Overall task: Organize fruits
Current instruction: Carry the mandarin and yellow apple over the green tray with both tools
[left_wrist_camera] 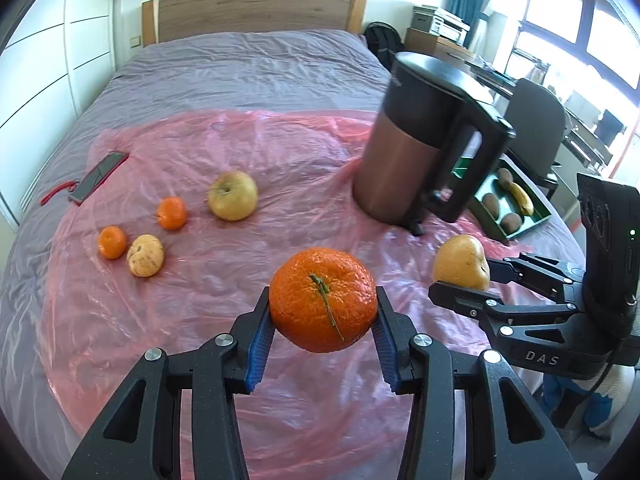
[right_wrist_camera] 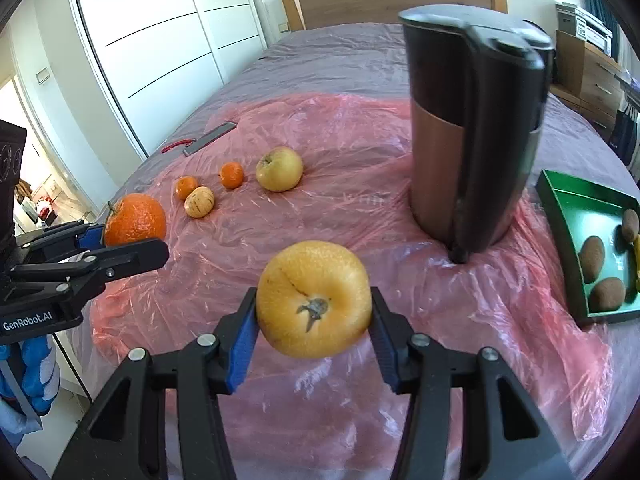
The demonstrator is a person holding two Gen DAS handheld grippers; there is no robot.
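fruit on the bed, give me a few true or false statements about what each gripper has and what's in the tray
1. The left gripper holds a large orange. True.
2. The right gripper is open with nothing in it. False: it is shut on a yellow round fruit.
3. The green tray holds kiwis. True; a banana lies there too.
4. The kettle lies on its side. False: it stands upright on the pink plastic sheet.
5. The apple is inside the tray. False: it sits on the sheet, far from the tray, near two small mandarins.
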